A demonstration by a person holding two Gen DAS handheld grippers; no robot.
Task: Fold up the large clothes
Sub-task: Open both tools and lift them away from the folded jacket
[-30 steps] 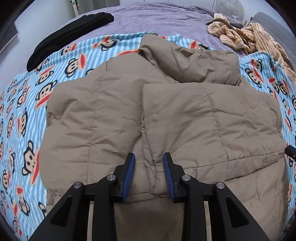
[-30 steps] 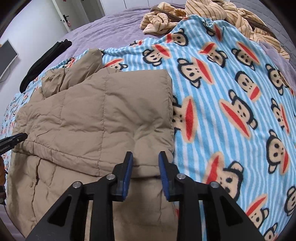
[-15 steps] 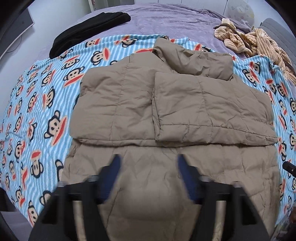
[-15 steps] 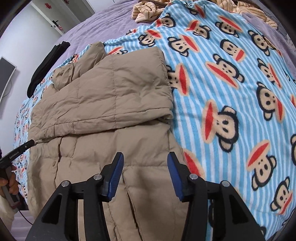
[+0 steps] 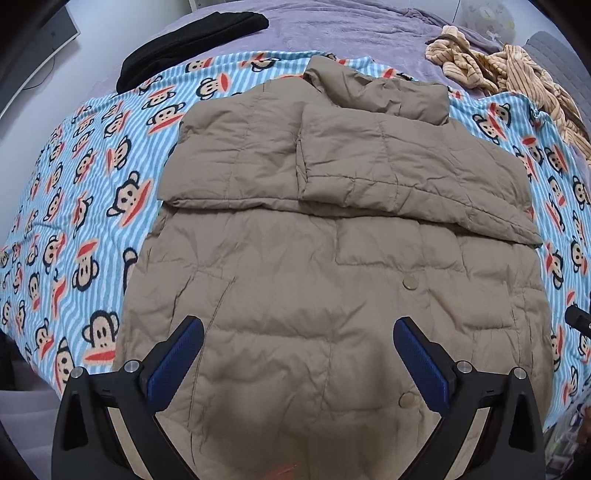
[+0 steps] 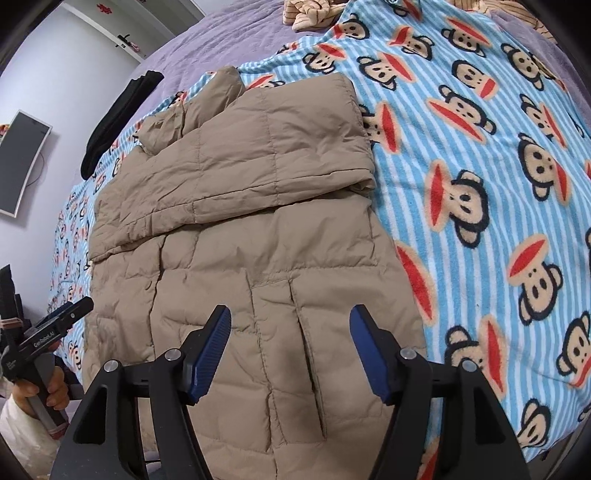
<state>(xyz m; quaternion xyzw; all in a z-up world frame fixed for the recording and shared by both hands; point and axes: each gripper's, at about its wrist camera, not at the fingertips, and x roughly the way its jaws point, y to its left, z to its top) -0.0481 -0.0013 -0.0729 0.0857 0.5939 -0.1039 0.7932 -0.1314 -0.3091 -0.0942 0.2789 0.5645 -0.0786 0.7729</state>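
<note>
Left wrist view shows the bed [image 5: 332, 29] under a monkey-print blanket [image 5: 74, 206], and on it the tan quilted jacket [image 5: 332, 280], sleeves folded across the chest, hem nearest the cameras. It looks puffy, soft and light, likely slippery and springy, so folds may creep open; the hem corners seem the best hold. The left claw [image 5: 297, 360] and right claw [image 6: 290, 347] have just been opening and hang wide above the lower panel, nothing between the pads.
</note>
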